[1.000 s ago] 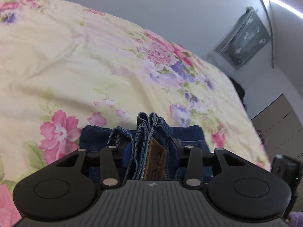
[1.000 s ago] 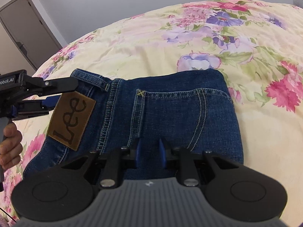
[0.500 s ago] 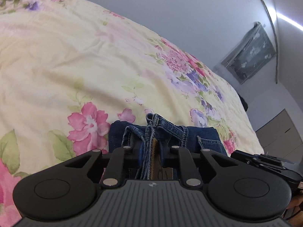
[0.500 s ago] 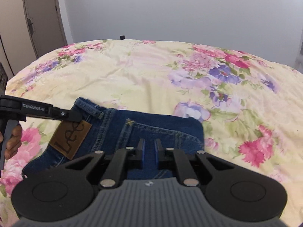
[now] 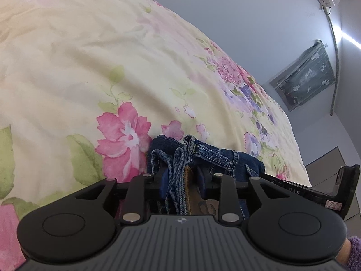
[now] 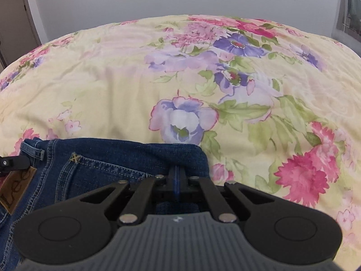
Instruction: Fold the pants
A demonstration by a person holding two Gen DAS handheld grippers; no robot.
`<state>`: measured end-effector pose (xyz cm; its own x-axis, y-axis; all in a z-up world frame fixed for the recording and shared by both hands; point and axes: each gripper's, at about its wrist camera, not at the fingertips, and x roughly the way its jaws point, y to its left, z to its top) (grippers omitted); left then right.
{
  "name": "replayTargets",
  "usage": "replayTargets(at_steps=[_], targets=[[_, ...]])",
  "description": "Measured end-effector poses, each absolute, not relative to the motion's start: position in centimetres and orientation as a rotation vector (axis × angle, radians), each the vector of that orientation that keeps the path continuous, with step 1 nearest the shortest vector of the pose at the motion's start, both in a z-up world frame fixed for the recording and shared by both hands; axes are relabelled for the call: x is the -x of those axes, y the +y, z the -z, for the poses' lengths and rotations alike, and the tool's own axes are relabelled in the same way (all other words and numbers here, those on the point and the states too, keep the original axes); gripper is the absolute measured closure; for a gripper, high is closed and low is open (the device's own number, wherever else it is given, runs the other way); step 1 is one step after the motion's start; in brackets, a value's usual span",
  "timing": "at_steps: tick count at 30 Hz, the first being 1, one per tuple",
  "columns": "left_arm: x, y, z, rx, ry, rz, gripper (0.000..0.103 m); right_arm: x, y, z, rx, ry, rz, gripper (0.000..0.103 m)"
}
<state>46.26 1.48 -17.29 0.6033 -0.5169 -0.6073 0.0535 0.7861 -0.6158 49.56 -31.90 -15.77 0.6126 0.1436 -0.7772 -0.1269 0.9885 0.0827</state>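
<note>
Blue denim jeans (image 6: 117,160) lie on the flowered bedspread (image 6: 180,79); their back pocket and brown leather Lee patch (image 6: 15,187) face up. My left gripper (image 5: 182,176) is shut on the bunched waistband (image 5: 180,158) beside the patch. My right gripper (image 6: 177,180) is shut, its jaws pressed together over the jeans' right edge; I cannot tell whether cloth is pinched between them. The left gripper's tip (image 6: 11,163) shows at the left edge of the right wrist view, and the right gripper's body (image 5: 315,192) shows at the right of the left wrist view.
The bedspread (image 5: 112,56) spreads wide beyond the jeans in both views. A grey wall stands behind the bed. A curtained window (image 5: 302,83) and drawers (image 5: 327,164) are at the right, a door (image 6: 13,22) at the left.
My right gripper has closed from a narrow gap to fully shut and shifted to the jeans' right edge. The left gripper still holds the waistband and has tilted lower toward the bed.
</note>
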Motion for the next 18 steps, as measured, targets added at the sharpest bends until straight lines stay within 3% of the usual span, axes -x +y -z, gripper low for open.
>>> replayTargets(at_steps=[2, 11, 18], targets=[[-45.3, 0.9, 15.8, 0.529, 0.871, 0.317, 0.062, -48.8, -32.2, 14.8, -0.031, 0.891, -0.153, 0.103], [-35.9, -1.3, 9.2, 0.319, 0.738, 0.299, 0.062, -35.4, -34.5, 9.2, -0.032, 0.794, -0.2, 0.099], [-32.0, -5.3, 9.8, 0.099, 0.765, 0.319, 0.074, -24.5, -36.2, 11.2, -0.128, 0.835, -0.116, 0.099]])
